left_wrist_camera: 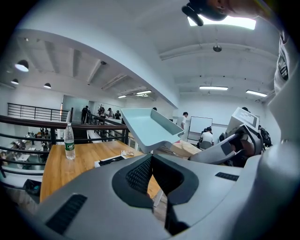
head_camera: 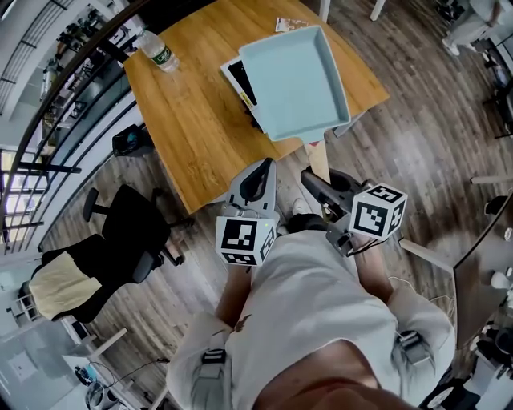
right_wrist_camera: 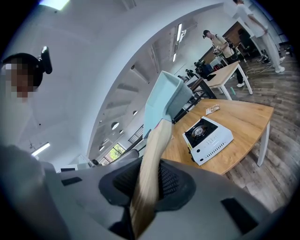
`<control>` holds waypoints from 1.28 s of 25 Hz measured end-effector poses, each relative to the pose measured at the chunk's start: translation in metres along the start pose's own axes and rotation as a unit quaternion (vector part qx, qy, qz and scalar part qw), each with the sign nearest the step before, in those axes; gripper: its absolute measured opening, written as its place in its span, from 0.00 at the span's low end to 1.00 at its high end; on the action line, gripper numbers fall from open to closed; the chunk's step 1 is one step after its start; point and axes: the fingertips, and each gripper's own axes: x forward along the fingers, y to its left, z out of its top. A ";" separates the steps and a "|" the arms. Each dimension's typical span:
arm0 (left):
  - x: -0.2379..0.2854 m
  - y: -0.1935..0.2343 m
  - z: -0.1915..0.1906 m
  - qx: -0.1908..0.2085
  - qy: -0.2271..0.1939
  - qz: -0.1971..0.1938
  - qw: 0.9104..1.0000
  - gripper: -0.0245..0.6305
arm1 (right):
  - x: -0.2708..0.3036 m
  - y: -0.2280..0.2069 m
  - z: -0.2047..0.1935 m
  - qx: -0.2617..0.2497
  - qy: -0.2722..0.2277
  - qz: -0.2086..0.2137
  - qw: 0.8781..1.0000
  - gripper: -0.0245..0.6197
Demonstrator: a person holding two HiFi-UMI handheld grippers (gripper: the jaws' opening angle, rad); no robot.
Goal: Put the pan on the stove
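Head view: grips the pale-blue pan point(head_camera: 295, 80) by its wooden handle point(head_camera: 318, 156) with the right gripper point(head_camera: 314, 178), lifted and covering most of the stove point(head_camera: 240, 80) on the table point(head_camera: 192, 128).
Left gripper view: shows the left gripper point(left_wrist_camera: 151, 157) clenched on nothing.
Right gripper view: shows jaws clamped on the handle.

A wooden table point(head_camera: 200, 120) stands on a dark plank floor point(head_camera: 417, 152). Near one far corner a clear water bottle point(head_camera: 158, 50) with a green label stands upright, well apart from everything else. Toward the other side sits a white portable gas stove point(right_wrist_camera: 207, 137) with a black burner top, close to the table's edge. Beyond it lies a small flat packet point(head_camera: 290, 24). A black office chair point(head_camera: 128, 232) stands on the floor near the table.
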 end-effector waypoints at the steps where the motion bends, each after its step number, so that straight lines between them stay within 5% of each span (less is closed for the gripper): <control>1: 0.003 0.000 0.001 0.001 0.001 0.002 1.000 0.07 | 0.000 -0.003 0.003 0.000 0.001 0.000 1.000 0.18; 17: 0.029 0.005 0.006 -0.001 0.006 0.032 0.999 0.07 | 0.010 -0.028 0.023 0.003 0.024 0.019 1.000 0.18; 32: 0.077 0.053 0.016 0.006 0.015 0.016 1.000 0.07 | 0.065 -0.058 0.049 0.018 0.031 0.007 0.999 0.18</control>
